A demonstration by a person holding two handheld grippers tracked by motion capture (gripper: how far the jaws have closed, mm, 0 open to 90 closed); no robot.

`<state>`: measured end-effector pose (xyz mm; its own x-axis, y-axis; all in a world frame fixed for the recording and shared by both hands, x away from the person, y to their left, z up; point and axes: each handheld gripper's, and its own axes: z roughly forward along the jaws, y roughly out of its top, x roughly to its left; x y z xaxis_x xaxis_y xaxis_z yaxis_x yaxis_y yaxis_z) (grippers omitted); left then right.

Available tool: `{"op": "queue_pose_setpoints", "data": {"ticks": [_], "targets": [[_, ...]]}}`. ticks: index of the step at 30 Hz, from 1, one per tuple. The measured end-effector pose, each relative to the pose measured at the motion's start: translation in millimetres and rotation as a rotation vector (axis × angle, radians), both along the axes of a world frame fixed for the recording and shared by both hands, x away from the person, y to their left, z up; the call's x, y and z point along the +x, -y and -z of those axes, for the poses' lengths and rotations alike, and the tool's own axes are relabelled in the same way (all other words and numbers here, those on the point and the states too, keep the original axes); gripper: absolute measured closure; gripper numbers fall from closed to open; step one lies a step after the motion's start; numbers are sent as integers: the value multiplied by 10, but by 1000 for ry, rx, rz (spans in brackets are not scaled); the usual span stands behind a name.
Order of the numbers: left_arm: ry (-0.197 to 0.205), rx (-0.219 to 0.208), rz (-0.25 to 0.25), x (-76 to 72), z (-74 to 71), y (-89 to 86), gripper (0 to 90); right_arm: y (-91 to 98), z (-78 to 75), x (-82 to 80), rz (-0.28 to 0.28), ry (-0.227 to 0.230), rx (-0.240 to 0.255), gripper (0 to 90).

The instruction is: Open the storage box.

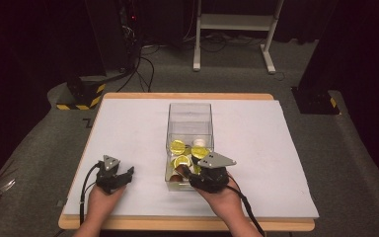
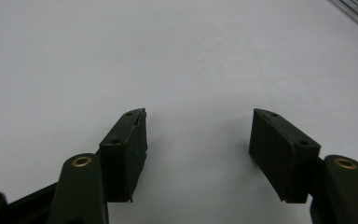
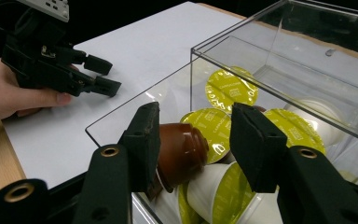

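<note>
With the right tongs (image 3: 193, 140) parted around a brown capsule (image 3: 182, 151) in the clear box (image 1: 190, 114), it may tumble back; left tongs (image 2: 198, 144) gape idle at nine o'clock.

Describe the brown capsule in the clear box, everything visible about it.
The brown capsule is a small glossy cup of what looks like plastic, ribbed in steps toward its rounded base. It lies tipped on its side at the near end of the clear box, resting on white capsules with yellow-green foil lids. In the right gripper view it sits between the right gripper jaws, against the left-hand pad; whether the pad presses on it is unclear.
</note>
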<state>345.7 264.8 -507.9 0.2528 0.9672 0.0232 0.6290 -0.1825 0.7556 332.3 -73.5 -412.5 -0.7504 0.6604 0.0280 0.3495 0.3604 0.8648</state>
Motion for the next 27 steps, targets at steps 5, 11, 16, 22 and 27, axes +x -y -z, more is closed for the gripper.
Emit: {"op": "queue_pose_setpoints", "data": {"ticks": [5,11,16,22,27], "targets": [[0,-1,-1,0,1,0,369,-45,10,2,-10,-3,-6,519],[0,0,-1,0,0,0,369,-92,18,2,-16,-10,-13,507],[0,-1,0,0,1,-1,370,-113,16,4,-22,-11,-13,497],[0,-2,0,1,1,-2,369,-146,27,10,-24,-24,-19,464],[0,-2,0,1,0,-2,369,-165,31,19,-25,-30,-24,444]]}}
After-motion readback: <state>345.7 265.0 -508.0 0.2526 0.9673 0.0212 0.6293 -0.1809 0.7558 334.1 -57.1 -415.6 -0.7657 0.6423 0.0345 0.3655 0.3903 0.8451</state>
